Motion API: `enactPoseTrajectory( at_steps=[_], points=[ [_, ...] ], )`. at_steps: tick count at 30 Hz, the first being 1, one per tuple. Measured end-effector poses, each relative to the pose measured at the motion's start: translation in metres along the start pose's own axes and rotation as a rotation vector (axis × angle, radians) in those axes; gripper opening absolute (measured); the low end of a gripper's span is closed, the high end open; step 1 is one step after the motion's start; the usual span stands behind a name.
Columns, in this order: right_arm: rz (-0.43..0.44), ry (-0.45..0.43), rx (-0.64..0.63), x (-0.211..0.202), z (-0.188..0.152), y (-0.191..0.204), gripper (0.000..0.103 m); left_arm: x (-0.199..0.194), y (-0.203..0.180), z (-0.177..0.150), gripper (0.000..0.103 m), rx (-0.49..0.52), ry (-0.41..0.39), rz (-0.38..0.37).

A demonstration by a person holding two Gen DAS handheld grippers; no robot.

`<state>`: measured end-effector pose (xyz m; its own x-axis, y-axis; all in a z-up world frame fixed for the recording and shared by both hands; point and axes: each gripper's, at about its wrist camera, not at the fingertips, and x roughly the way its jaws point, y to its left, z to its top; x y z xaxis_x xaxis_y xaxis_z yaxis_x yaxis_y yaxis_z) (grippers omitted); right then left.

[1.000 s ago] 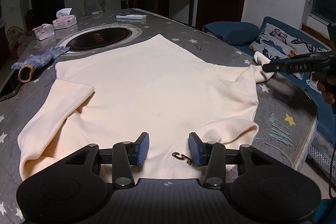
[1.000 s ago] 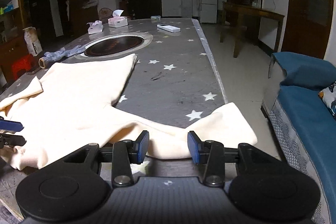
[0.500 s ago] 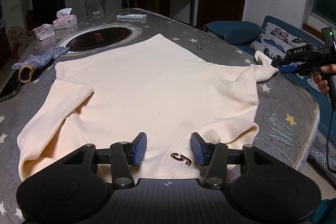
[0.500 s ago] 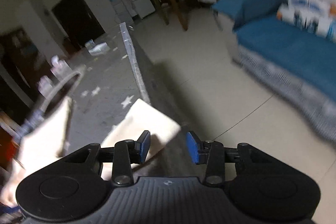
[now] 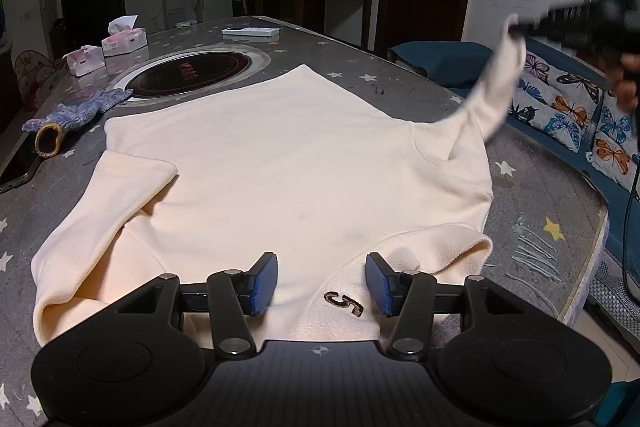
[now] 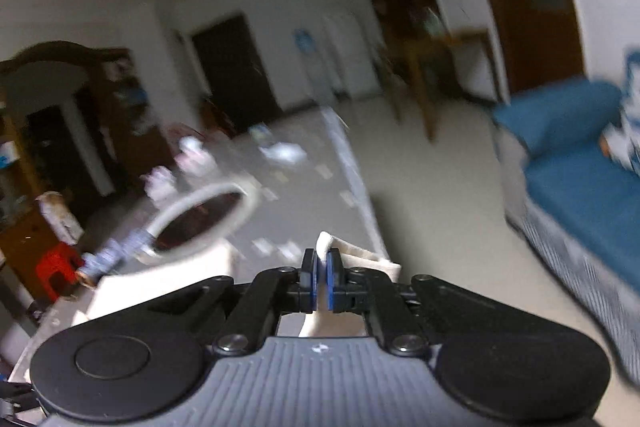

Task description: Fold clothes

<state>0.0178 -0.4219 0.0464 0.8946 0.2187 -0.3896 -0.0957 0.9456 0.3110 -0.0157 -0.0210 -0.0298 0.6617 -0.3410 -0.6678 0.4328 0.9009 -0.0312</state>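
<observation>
Since the shirt (image 5: 288,163) is soft, w/ right tongs (image 6: 320,281) clamped on its sleeve (image 5: 498,87) and left tongs (image 5: 320,285) apart, you'd grip hems.

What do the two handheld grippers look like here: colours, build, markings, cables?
Both the left gripper and right gripper are matte black, with blue pads on linkage arms, silver pivot screws, a ribbed body with a small round emblem, and round side discs. A thin dark cable hangs beside the right one.

My left claw (image 5: 320,283) hung spread above the cream shirt (image 5: 288,163); my right claw (image 5: 516,27) pinched its sleeve (image 5: 496,87) aloft.
</observation>
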Motion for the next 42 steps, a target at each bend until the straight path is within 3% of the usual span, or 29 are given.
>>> enactPoseTrajectory(
  at_steps=[2, 5, 11, 13, 16, 25, 29, 33, 36, 42],
  points=[
    [0.013, -0.048, -0.033, -0.009, 0.008, 0.010, 0.004, 0.000, 0.000, -0.001, 0.053, -0.001, -0.003, -0.001],
    [-0.060, -0.054, -0.062, -0.013, 0.006, 0.005, 0.004, 0.000, 0.000, -0.001, 0.054, 0.000, -0.007, -0.005],
    [-0.358, 0.104, -0.064, 0.015, -0.026, -0.046, 0.009, 0.000, 0.001, -0.002, 0.055, 0.007, -0.009, -0.010],
    [-0.419, 0.138, -0.069, 0.017, -0.034, -0.052, 0.010, 0.001, 0.001, -0.001, 0.055, 0.010, -0.007, -0.010],
    [-0.350, 0.153, -0.069, 0.017, -0.038, -0.044, 0.011, 0.001, 0.000, -0.001, 0.056, 0.015, -0.004, -0.010],
    [0.089, 0.316, -0.170, 0.034, -0.059, 0.036, 0.020, -0.002, 0.001, -0.002, 0.057, 0.017, 0.002, -0.009],
    [0.124, 0.417, -0.307, 0.039, -0.076, 0.059, 0.021, -0.005, 0.004, -0.003, 0.057, 0.020, 0.008, -0.006],
    [0.086, 0.484, -0.441, 0.030, -0.085, 0.066, 0.021, -0.007, 0.007, -0.004, 0.058, 0.018, 0.009, -0.011],
    [0.082, 0.463, -0.448, 0.018, -0.079, 0.068, 0.021, -0.009, 0.008, -0.001, 0.058, 0.014, 0.014, -0.021],
    [0.168, 0.392, -0.378, 0.024, -0.063, 0.083, 0.023, -0.024, 0.018, 0.013, 0.058, 0.001, -0.039, 0.002]
  ],
)
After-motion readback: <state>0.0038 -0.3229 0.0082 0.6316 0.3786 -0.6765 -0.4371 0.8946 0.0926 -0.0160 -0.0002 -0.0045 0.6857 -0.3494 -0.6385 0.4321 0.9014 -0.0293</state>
